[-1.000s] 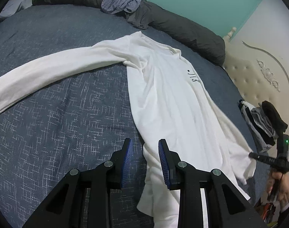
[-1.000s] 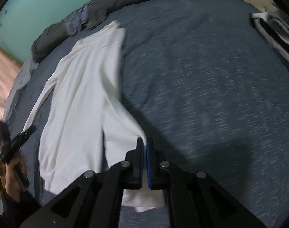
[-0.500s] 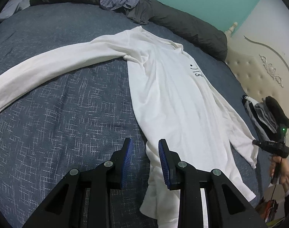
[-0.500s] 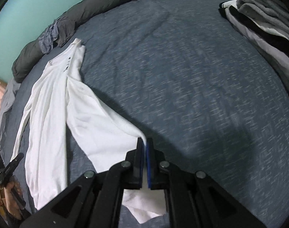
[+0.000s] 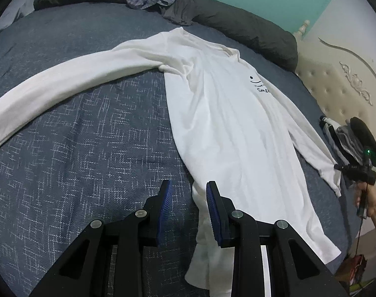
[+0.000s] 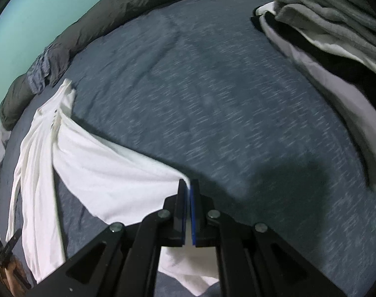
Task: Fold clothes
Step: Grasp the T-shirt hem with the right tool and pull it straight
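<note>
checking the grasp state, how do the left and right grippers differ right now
The left gripper is open, its fingers apart and holding nothing, poised over the white shirt's hem edge. The right gripper is shut on the shirt's sleeve, lifted and stretched out sideways from the body. Both have black fingers with blue pads and work above the blue bedspread.

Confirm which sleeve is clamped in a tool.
The short-looking sleeve beside the clothes pile, shut in the right tool. The other sleeve lies free.
</note>
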A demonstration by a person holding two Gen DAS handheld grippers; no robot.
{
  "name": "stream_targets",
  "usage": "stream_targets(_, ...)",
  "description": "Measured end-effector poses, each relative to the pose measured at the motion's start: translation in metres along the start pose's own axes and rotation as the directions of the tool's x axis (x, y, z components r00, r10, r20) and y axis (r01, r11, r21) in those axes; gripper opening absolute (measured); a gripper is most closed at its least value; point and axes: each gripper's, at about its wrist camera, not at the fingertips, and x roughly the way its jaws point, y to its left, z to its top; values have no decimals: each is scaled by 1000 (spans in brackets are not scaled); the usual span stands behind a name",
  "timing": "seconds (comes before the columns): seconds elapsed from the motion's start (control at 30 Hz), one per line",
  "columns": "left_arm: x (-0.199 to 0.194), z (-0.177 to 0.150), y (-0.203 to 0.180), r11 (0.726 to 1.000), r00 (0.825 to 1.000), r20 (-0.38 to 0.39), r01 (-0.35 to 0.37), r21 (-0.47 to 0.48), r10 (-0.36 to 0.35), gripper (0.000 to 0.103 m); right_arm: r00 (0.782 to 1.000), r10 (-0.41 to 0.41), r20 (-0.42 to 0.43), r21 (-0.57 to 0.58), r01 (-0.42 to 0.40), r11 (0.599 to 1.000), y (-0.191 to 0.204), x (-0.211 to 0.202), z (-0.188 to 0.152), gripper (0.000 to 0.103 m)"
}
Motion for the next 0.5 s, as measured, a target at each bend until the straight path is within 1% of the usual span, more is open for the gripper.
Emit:
stream_targets(0.2,3,0,-3,1000,1000,-7,-6,11,6,31,999,-41,16,7,41,999,-13,9,24,2)
stream_targets(0.4,6,2,-5,999,1000,-12,-23,23,24,31,997,-79,19,16,79,997,-20,16,37,2)
stream_targets(0.5,5,2,-4,1000,1000,-12,-19,23,20,31,993,-109,36,7,109,994,-19,15,41,2)
